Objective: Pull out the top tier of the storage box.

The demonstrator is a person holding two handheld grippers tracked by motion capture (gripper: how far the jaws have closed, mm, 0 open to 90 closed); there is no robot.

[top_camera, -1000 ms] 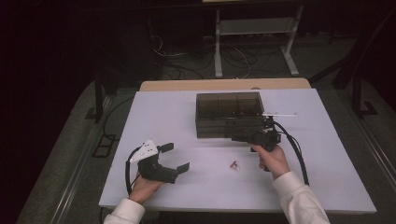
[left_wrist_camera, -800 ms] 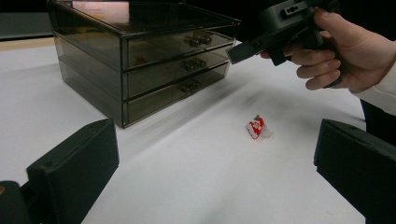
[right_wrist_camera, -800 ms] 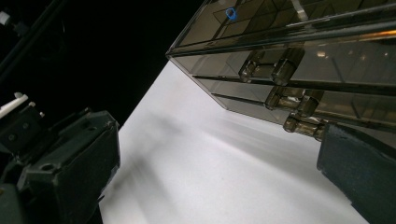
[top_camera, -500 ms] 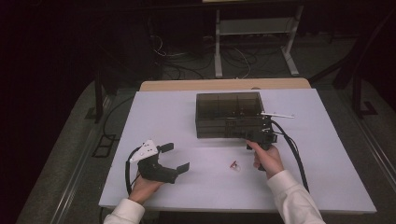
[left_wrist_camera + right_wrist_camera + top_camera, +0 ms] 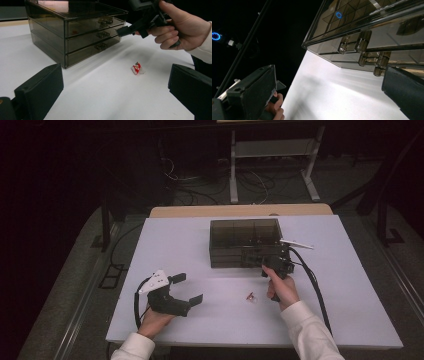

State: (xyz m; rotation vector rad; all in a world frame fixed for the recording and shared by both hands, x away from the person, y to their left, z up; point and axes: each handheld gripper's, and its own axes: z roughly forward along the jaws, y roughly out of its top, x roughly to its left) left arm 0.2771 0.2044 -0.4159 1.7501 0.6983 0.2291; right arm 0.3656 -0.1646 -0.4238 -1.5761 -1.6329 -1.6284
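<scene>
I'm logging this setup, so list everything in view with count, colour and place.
drawer chest: one, smoky transparent, three drawers, far middle of the table.
drawer handles: three, clear, stacked on the chest's front.
small object: one, red and white, on the table in front of the chest, apart from both tools.
table: one, white top.
stand: one, white, on the floor behind the table.
cables: several, dark, on the floor behind.
left tool: one, black, jaws open, near left of the table.
right tool: one, black, jaws open, at the chest's front.
</scene>
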